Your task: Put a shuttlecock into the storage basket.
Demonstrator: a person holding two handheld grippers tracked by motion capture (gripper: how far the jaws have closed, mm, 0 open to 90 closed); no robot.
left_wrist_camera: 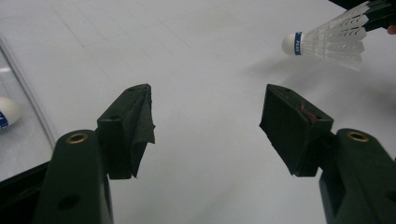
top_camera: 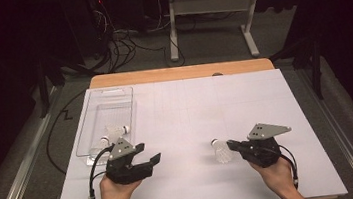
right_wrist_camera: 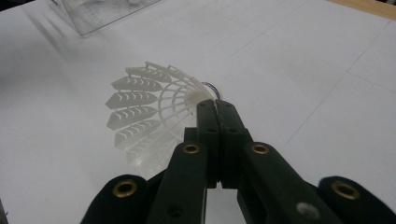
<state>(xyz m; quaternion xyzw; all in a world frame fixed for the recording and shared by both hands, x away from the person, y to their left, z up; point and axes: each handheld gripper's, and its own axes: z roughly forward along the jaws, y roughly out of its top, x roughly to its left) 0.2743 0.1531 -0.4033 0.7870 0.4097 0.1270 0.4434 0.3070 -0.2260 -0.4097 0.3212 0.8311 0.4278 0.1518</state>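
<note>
Item one: shuttlecock, which I hold clenched by its skirt in my right gripper, above the tabletop. Item two: my left gripper, jaws released, beside the clear tray.

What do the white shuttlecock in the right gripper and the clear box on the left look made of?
White shuttlecock: the skirt looks like moulded plastic, translucent, with open ribs and slots; the rounded white tip with a blue band could be cork or foam. The right gripper is pinched shut on the skirt. Clear box: probably rigid transparent plastic, glossy, since the table shows through its walls.
</note>
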